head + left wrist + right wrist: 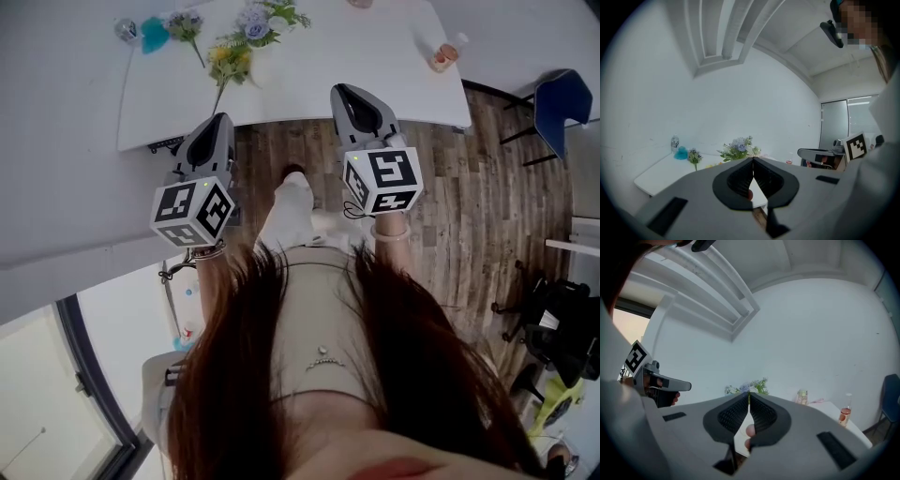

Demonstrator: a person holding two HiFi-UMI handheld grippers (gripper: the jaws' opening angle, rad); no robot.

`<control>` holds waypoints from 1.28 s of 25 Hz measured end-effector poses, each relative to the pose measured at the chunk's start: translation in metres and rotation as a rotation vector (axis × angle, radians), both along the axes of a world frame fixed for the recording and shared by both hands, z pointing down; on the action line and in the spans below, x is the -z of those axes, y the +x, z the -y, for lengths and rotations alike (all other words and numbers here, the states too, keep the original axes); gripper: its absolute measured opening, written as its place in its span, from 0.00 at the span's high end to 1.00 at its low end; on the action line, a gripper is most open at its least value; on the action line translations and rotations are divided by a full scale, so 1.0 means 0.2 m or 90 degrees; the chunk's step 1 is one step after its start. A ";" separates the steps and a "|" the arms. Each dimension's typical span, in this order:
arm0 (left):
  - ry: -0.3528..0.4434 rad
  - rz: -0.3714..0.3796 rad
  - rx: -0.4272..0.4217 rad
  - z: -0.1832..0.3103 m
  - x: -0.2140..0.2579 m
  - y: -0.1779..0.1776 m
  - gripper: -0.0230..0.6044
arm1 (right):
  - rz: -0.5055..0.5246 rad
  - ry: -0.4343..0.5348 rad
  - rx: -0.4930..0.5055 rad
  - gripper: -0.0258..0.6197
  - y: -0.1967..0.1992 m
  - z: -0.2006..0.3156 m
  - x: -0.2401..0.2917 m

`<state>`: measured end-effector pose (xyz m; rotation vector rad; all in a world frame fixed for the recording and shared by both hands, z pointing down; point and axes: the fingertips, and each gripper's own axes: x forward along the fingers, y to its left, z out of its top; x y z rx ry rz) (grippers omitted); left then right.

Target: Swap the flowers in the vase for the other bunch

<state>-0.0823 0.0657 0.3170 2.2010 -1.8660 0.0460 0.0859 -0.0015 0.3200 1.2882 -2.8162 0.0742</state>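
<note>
Fingers (737, 179) on the left gripper (223, 119) and right gripper (340, 90) are sitting clenched, grasping nothing. They are needing, I judge, to open before reaching the lavender bunch (258, 21) at twelve o'clock, gripping its stems low. Wooden floor (469, 187) is lying underneath; the white bench (375, 56) is carrying that bunch, a yellow bunch (231, 64) at eleven o'clock and a glass (445, 54) at one. No vase is showing clearly.

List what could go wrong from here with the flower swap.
1. The left gripper and right gripper are both shut and empty. Reaching in like that would likely shove stems rather than grasp them.
2. The yellow bunch lies loose with its stem toward the near edge of the table. A nudge could slide it off.
3. The bottle of pink liquid stands near the table's right end. A wide right-hand sweep might topple it.
</note>
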 end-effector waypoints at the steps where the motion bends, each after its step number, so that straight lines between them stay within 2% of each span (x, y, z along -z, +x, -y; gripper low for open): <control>1: -0.001 0.001 -0.001 0.00 0.00 0.01 0.95 | 0.002 0.002 0.001 0.91 0.01 0.00 0.01; 14: -0.010 0.017 -0.005 0.01 -0.01 0.06 0.95 | 0.003 0.018 0.011 0.91 0.09 -0.04 0.02; 24: -0.010 0.012 0.007 0.04 -0.03 0.03 0.95 | -0.013 0.030 0.011 0.91 0.07 0.01 -0.01; 32: -0.012 0.017 -0.011 0.09 -0.05 0.07 0.95 | -0.013 0.026 0.005 0.91 0.09 0.02 -0.03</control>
